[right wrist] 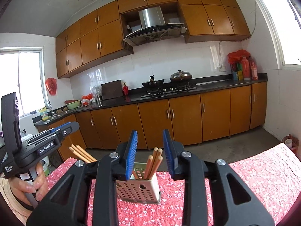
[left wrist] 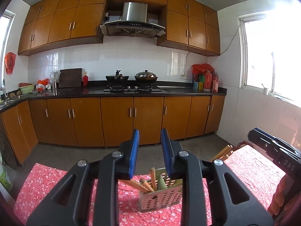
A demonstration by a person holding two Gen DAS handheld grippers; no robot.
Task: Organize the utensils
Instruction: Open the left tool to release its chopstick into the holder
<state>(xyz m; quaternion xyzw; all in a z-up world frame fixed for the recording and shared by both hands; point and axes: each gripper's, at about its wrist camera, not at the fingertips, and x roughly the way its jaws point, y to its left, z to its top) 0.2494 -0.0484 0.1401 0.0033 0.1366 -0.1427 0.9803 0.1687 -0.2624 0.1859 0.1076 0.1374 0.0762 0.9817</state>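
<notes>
A perforated metal utensil holder (left wrist: 161, 197) (right wrist: 139, 188) stands on the table's red floral cloth (left wrist: 56, 186) (right wrist: 254, 179). Several wooden chopsticks (left wrist: 148, 180) (right wrist: 154, 160) stand in it. My left gripper (left wrist: 150, 132) hovers just before the holder, open, with nothing between its blue pads (left wrist: 134, 150). My right gripper (right wrist: 150, 131) is also open and empty, with the holder beyond its blue pads (right wrist: 131, 150). Each gripper shows in the other's view: the right (left wrist: 253, 133), the left (right wrist: 72, 125). More chopstick ends (left wrist: 222, 153) (right wrist: 82, 153) poke out behind the gripper bodies; what bears them is hidden.
A person's hand (right wrist: 35, 184) grips the left tool's handle. Beyond the table's far edge is bare floor (left wrist: 75, 154), then brown cabinets (left wrist: 116, 120) under a dark counter with two woks (left wrist: 145, 77). A cup (right wrist: 288, 142) sits low at the right, a container (left wrist: 4, 177) at the left.
</notes>
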